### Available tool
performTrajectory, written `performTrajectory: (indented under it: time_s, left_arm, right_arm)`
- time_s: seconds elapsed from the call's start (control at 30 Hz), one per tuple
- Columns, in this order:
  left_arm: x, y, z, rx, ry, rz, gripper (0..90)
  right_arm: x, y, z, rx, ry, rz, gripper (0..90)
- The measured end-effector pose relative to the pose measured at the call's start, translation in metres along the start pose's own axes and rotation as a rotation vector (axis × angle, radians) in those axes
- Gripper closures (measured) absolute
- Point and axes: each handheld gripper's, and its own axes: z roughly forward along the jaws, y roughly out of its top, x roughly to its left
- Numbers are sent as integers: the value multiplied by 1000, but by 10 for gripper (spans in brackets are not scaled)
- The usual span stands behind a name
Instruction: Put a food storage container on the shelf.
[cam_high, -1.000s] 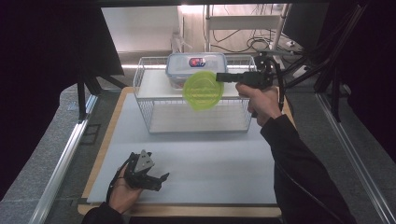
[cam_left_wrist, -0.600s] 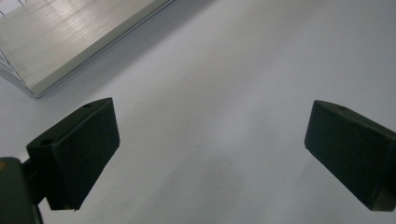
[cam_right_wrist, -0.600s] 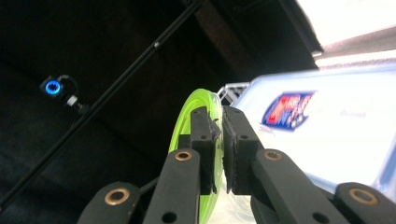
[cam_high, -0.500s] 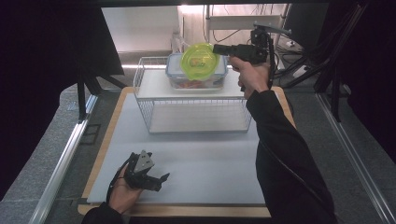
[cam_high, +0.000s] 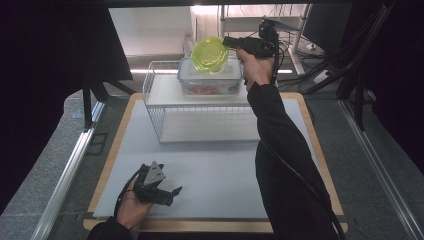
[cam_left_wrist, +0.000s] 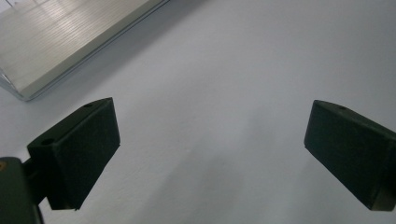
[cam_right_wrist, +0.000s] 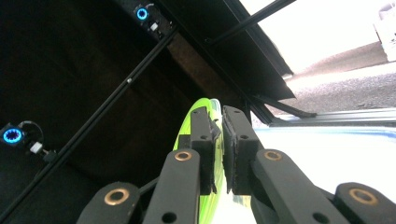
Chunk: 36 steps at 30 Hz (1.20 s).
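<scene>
Holding: my right gripper (cam_high: 227, 42) has the green plate (cam_high: 210, 54) pinched by its rim, jaws nearly shut on it, plate tipped up on edge so its face looks back at the high camera

Plate spot: up at 12 o'clock on the table, in the air over the clear lidded container (cam_high: 210, 80), no contact with it as far as I can tell

Container: sits on the top shelf of the white wire rack (cam_high: 200, 107), something orange-red inside, can't make out what

Right gripper view: both black pads clamp the green rim (cam_right_wrist: 205, 140) from either side, dark frame bars behind it

Left gripper (cam_high: 167, 194): parked at 7 o'clock on the white mat (cam_high: 215, 170), jaws wide open, nothing between them

Left gripper view: just bare mat between my pads (cam_left_wrist: 84, 149), rack's lower edge (cam_left_wrist: 56, 51) off at 10 o'clock

Right arm: dark sleeve (cam_high: 280, 165) stretched from 5 o'clock up to 12
</scene>
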Motion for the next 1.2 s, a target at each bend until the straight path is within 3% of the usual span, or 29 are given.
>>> performTrajectory:
  time_s: [0.1,0.23,0.67,0.73,0.8,0.83,0.9,0.93,0.97,1.03,1.2]
  left_arm:
    - [-1,0,0,1,-4,2,34]
    - [-1,0,1,3,-6,4,34]
    - [-2,0,2,8,-11,11,36]
    - [-2,0,2,6,-9,11,36]
    - [-2,0,2,7,-7,12,36]
    - [-2,0,2,8,-6,14,36]
    - [-2,0,2,9,-4,14,36]
    - [-2,0,2,9,-3,14,36]
    - [-3,0,2,9,-3,14,36]
    - [-3,0,2,11,-3,15,36]
    - [-3,0,2,14,-3,17,36]
  right_arm:
    - [-4,0,6,-16,-10,5,822]
    - [-6,-1,6,-15,-78,-27,798]
    - [-12,0,-1,-8,-146,-86,703]
    - [-9,2,-12,-13,-159,-139,687]
    - [-7,3,-18,-14,-160,-156,687]
    - [-3,1,-29,-12,-176,-210,707]
    - [-1,-1,-34,0,-180,-236,729]
    - [4,-9,-41,22,-185,-292,799]
    - [4,-9,-41,22,-185,-292,799]
    - [10,-27,-48,61,-178,-374,893]
    - [13,-46,-42,131,-160,-444,896]
